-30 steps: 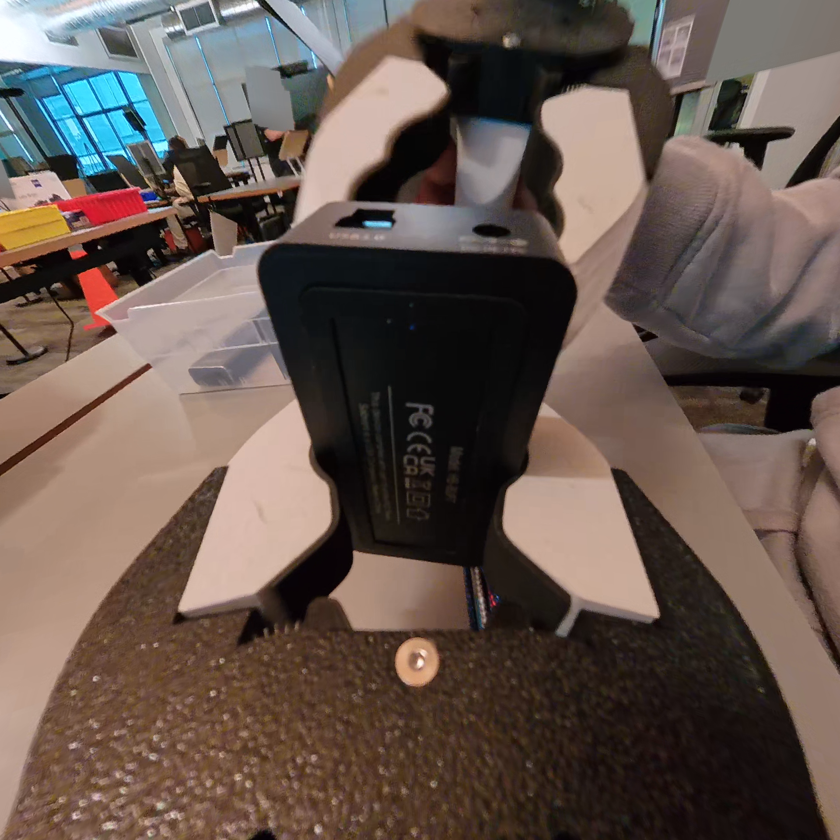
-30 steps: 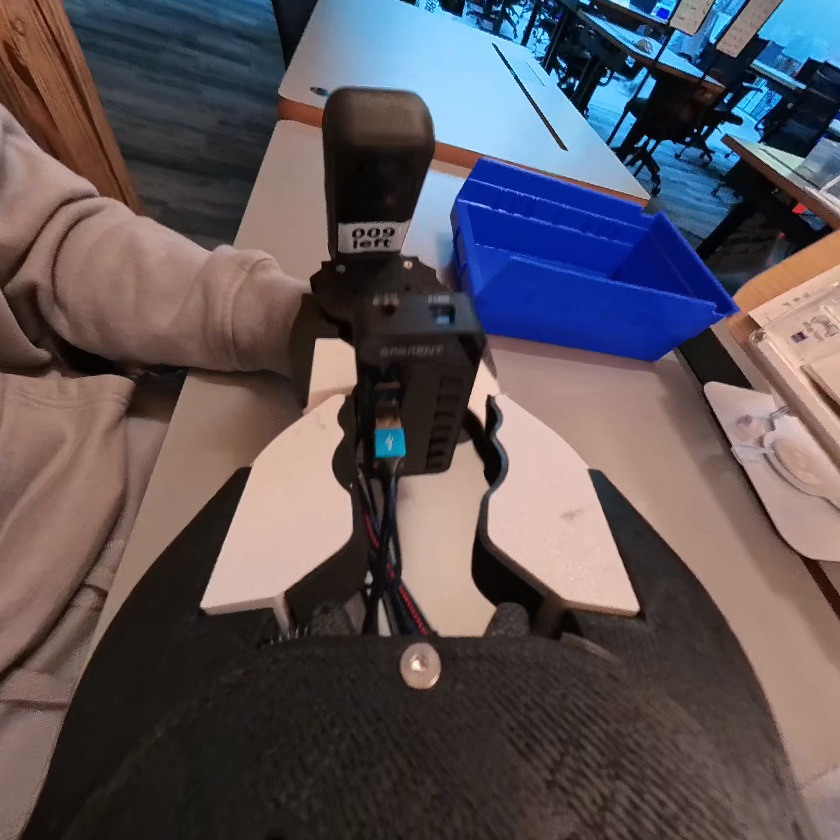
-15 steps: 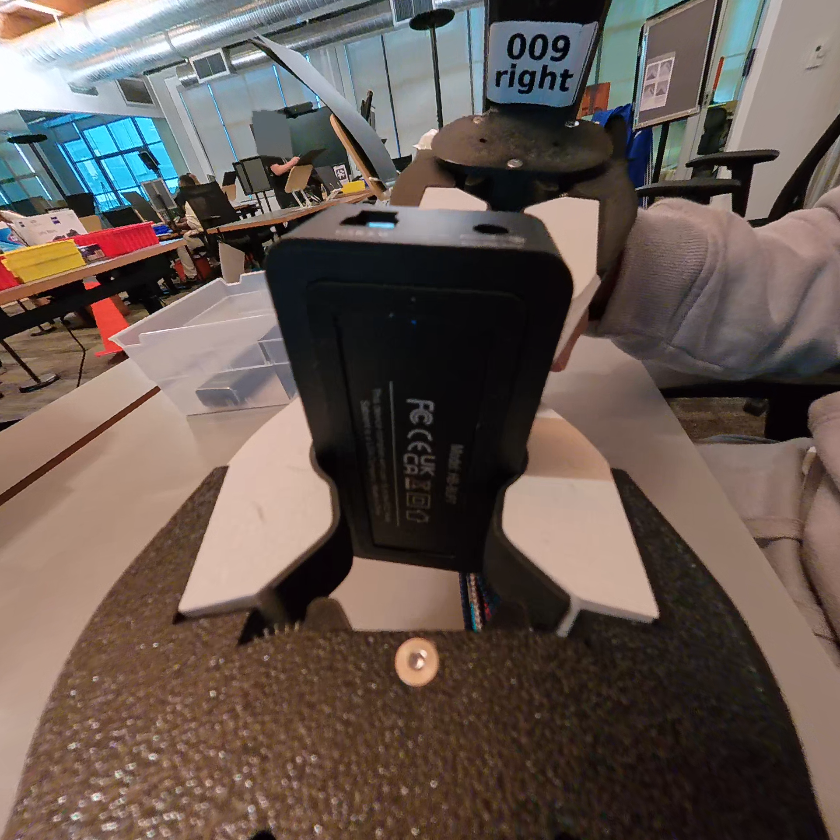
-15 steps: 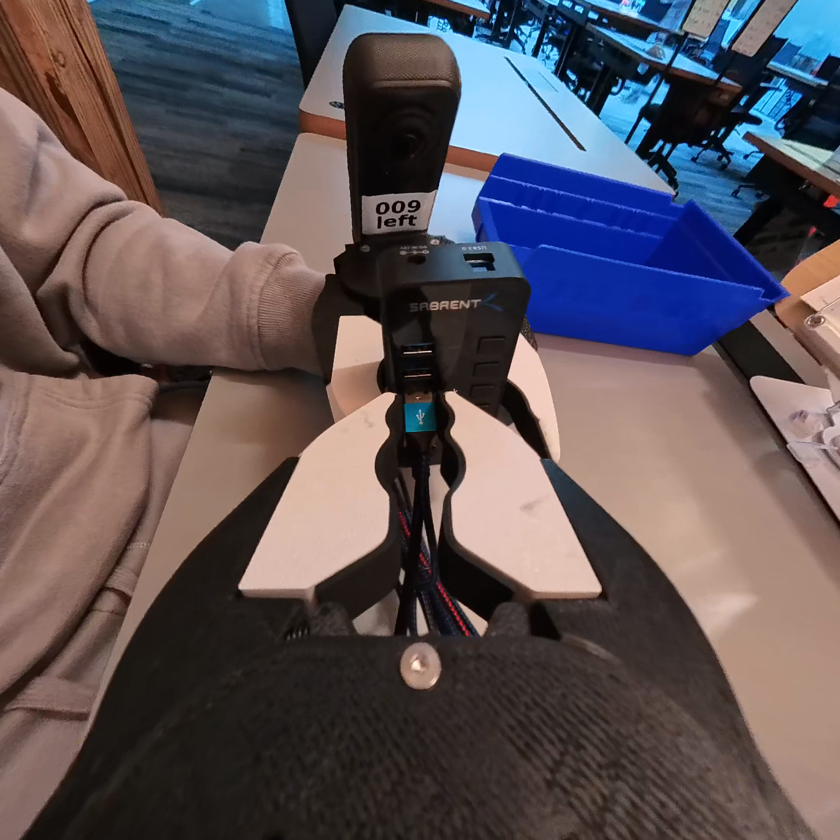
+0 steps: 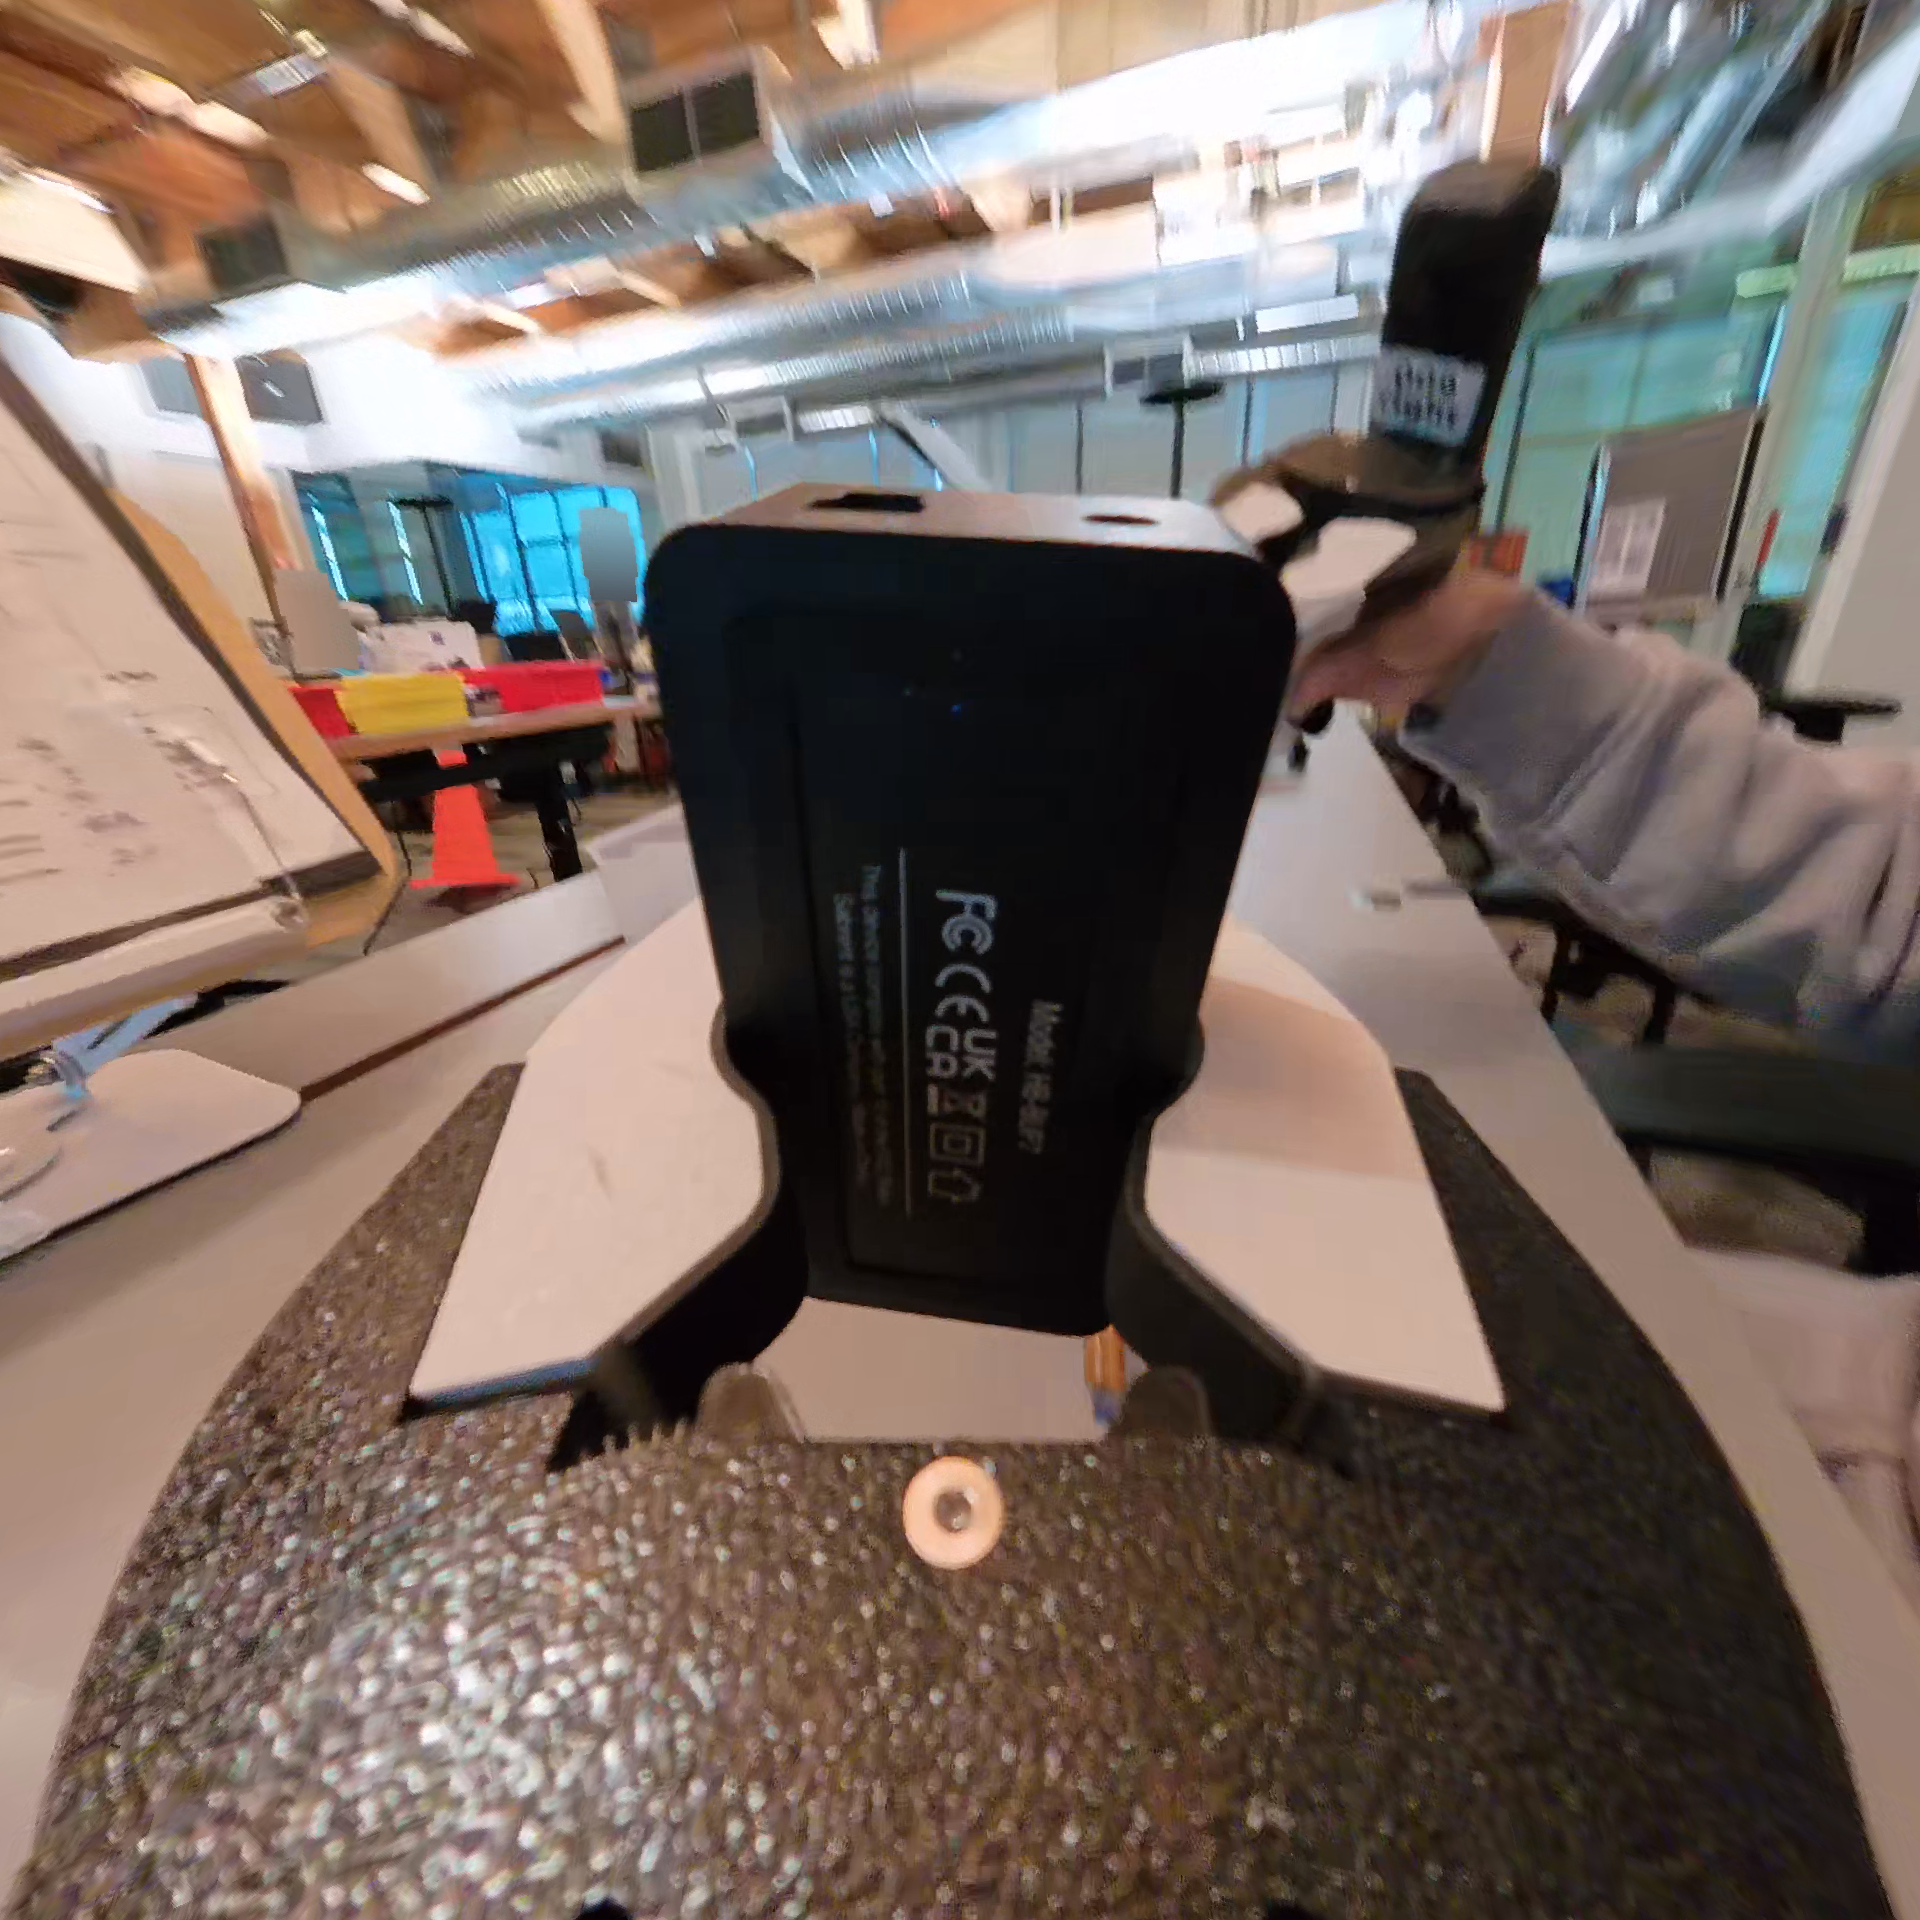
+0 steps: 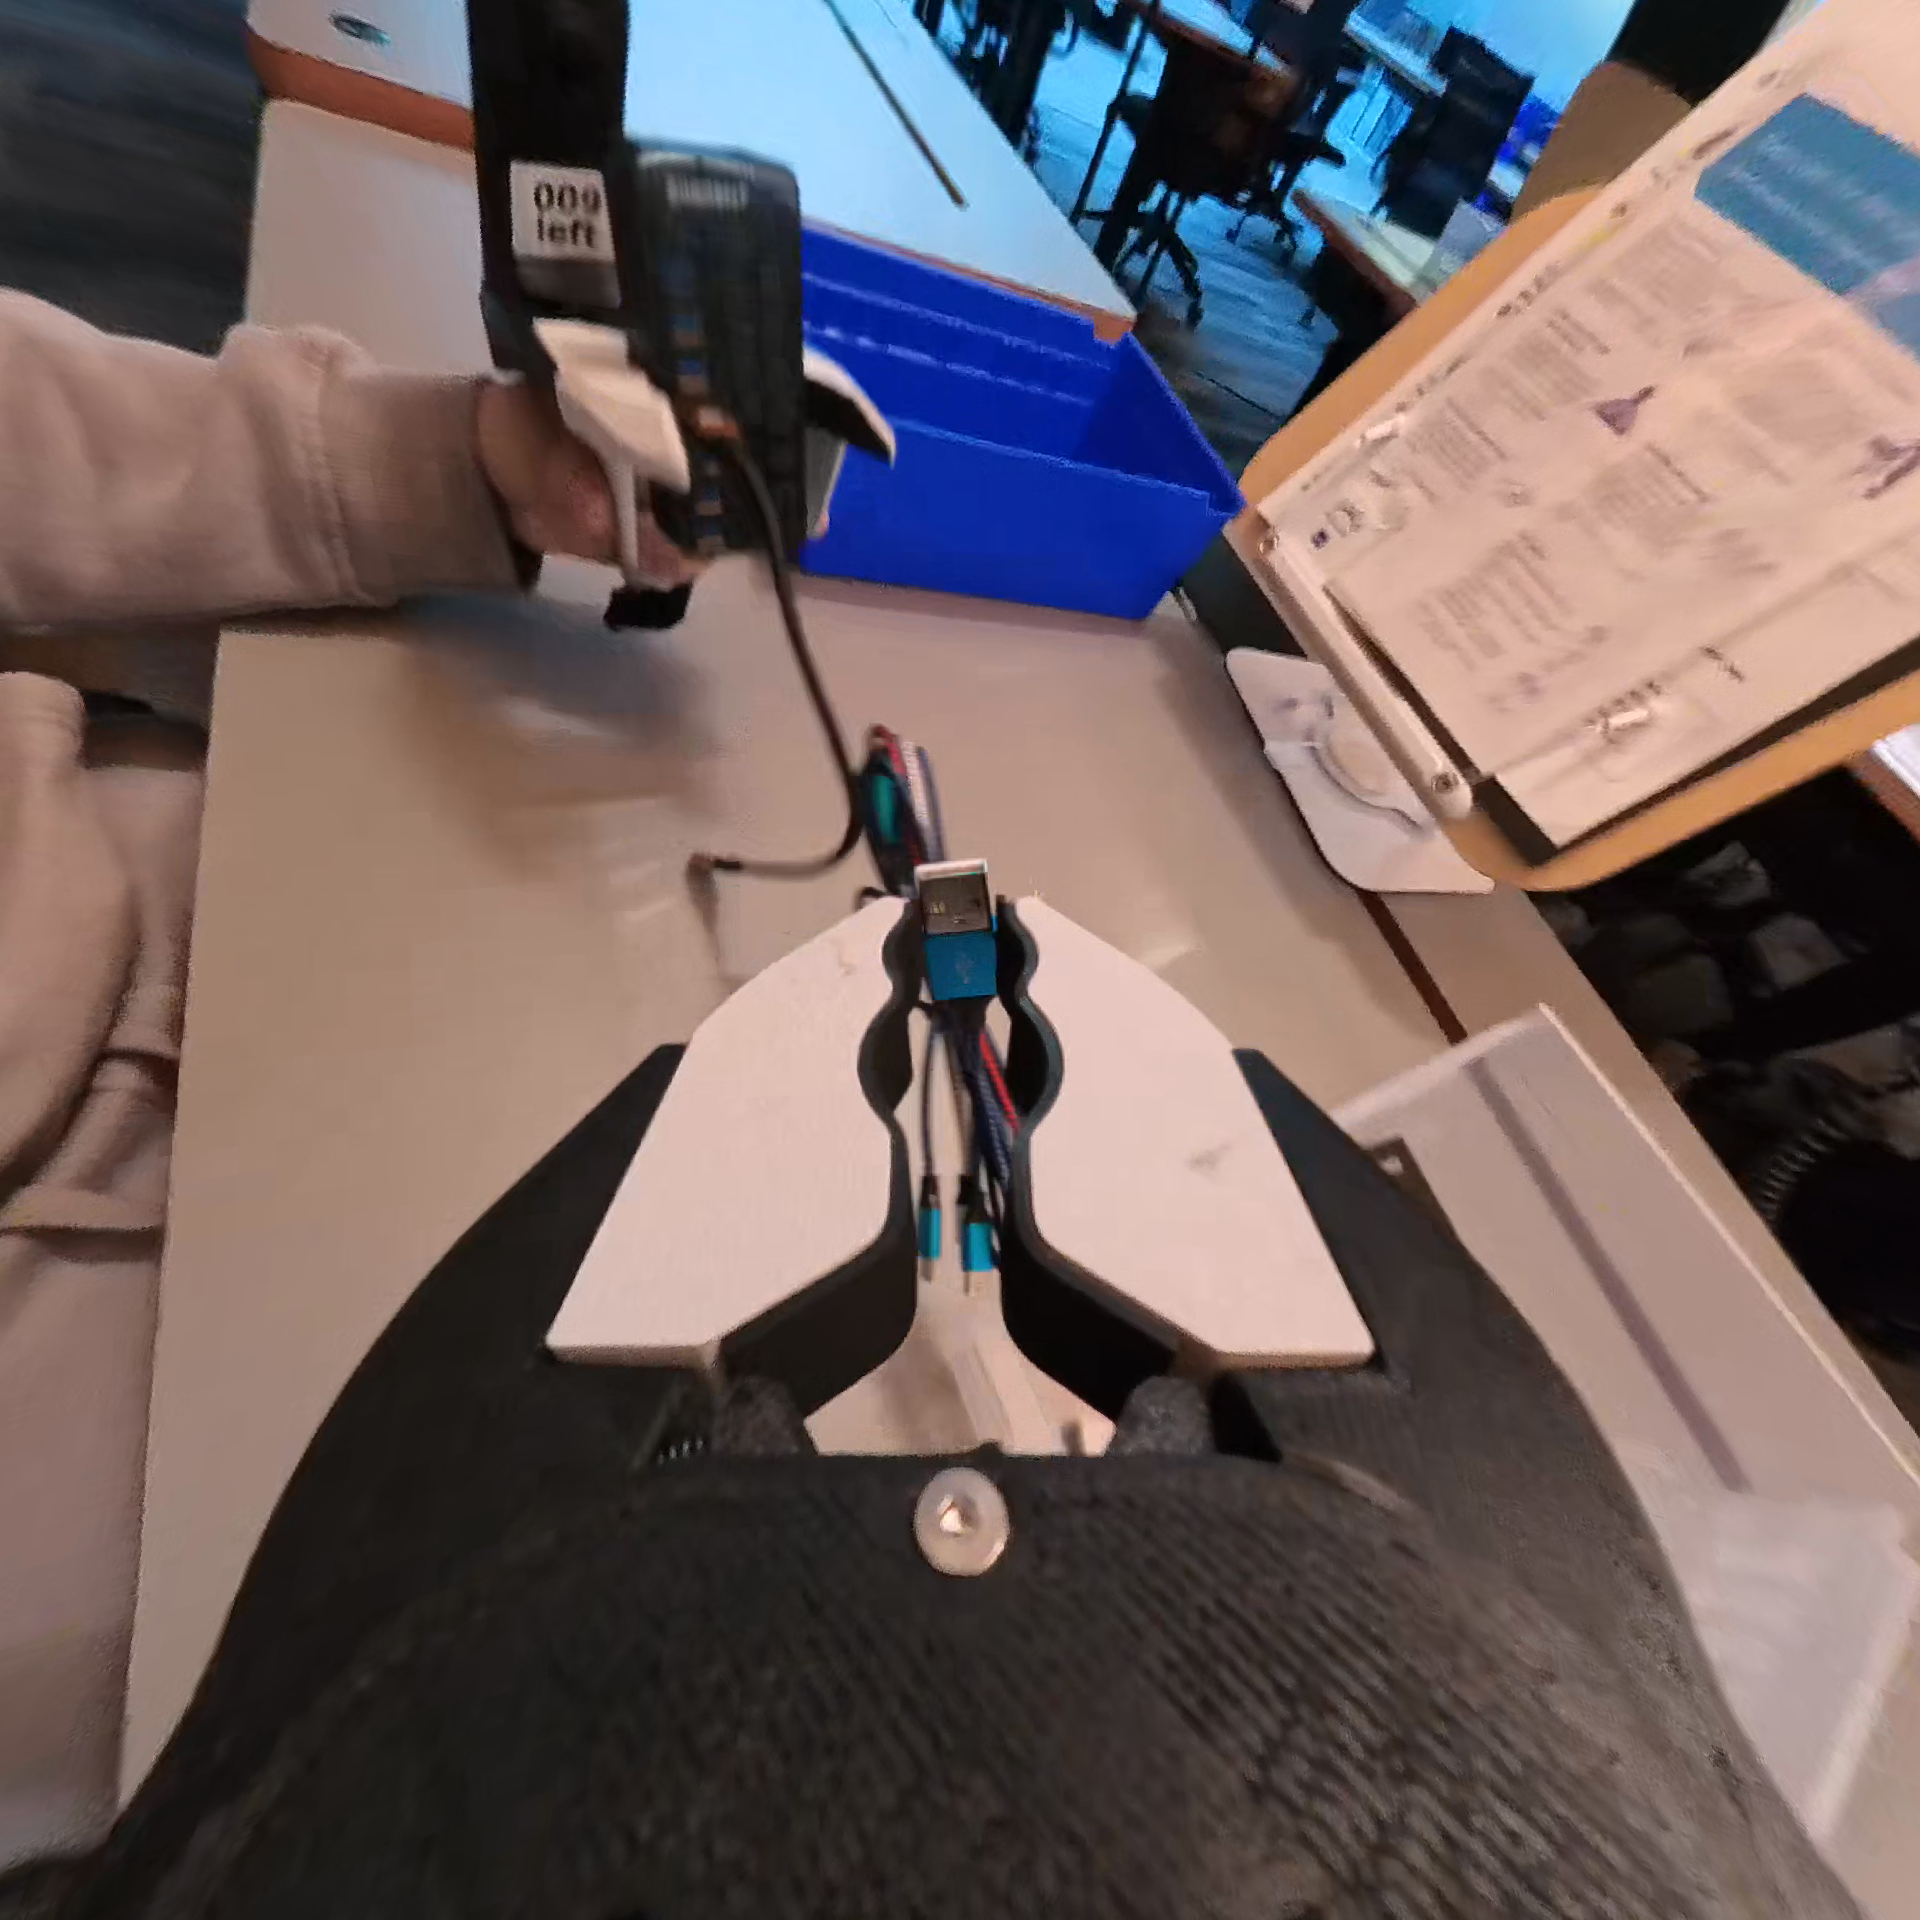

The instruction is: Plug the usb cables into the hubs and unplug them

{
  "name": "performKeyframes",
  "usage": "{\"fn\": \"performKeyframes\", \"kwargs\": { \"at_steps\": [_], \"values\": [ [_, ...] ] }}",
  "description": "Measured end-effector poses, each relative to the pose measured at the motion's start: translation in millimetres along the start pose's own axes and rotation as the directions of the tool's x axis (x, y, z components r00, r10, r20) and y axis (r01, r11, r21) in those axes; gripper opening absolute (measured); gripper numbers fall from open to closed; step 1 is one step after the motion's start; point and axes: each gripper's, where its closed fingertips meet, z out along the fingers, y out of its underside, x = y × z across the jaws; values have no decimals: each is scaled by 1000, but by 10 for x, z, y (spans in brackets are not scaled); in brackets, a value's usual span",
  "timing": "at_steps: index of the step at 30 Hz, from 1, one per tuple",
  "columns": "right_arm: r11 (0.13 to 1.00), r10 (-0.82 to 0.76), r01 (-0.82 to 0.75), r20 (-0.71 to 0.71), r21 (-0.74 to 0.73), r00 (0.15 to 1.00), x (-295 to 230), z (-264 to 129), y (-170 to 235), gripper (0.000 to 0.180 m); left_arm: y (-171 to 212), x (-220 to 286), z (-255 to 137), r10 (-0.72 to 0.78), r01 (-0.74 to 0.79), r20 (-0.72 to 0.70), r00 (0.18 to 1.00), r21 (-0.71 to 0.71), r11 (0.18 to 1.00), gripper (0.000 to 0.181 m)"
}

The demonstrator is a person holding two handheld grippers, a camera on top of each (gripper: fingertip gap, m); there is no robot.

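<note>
So the pale grey flat counter (image 6: 436,935) takes up most of the right wrist view, with a glossy blue plastic bin (image 6: 997,457) far ahead of the right hand-held gripper (image 6: 958,914) and a tilted board with printed sheets (image 6: 1621,416) off to its right.

The key relation: the boxy matte black USB hub (image 5: 966,883) sits up and to the left, well apart from the right hand-held gripper, clamped upright between the white fingers of the left hand-held gripper (image 5: 961,1039). Its long axis runs vertically, ports facing the right one. A thin black cord (image 6: 800,665) hangs from it down to the counter.

The right hand-held gripper is pinched shut on the small teal metal-tipped USB plug (image 6: 958,935), silver end pointing forward, away from the hub. Braided blue and red cables (image 6: 987,1101) trail back between the scalloped black pads. Looks unplugged; replugging probably means swinging up and left and lining the plug with a port.
</note>
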Motion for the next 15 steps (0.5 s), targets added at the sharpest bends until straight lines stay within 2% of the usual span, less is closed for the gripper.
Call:
{"fn": "performKeyframes", "kwargs": {
  "at_steps": [4,7,10,14,15],
  "values": [
    [993,47,-50,-35,-109,998,174,-248,267,14,-346,-3,-101,-24,22,8,1000,127,992,77],
    [993,74,-84,-114,-82,991,341,-294,338,14,-510,120,-108,-7,12,-36,999,148,989,79],
    [999,44,-39,-165,34,985,429,-364,122,13,-638,252,-108,10,5,-85,996,169,986,79],
    [988,26,7,-210,154,977,562,-586,-221,13,-575,269,-86,29,-17,-86,996,131,991,78],
    [987,23,13,-221,161,975,610,-651,-271,13,-548,269,-81,21,-9,-95,995,124,992,74]
  ]
}}
